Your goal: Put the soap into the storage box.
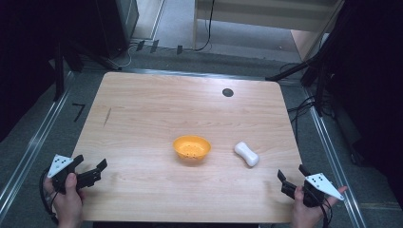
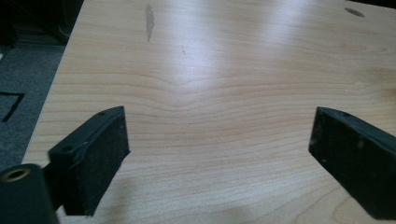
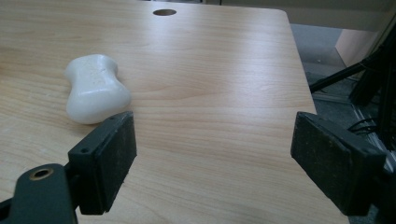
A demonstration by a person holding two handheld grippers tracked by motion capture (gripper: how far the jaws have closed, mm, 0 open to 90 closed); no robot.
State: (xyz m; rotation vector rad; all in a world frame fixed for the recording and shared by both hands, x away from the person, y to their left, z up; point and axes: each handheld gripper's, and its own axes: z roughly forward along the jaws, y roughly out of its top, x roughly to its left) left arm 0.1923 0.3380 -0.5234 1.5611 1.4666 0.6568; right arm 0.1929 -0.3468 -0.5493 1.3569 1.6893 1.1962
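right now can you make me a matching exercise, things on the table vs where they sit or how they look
Things:
1. bowl
2. soap bar
3. left claw
4. round hole

Descriptions:
A. white, lying to the right of the orange thing
B. dark, near the table's far edge
C. orange, near the table's middle
D. open, at the near left corner

Pairs: 1-C, 2-A, 3-D, 4-B

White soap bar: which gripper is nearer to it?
Right. The right gripper sits at the table's near right edge, just short of the soap bar, jaws open. The left gripper is at the near left edge, beyond the orange bowl from it.
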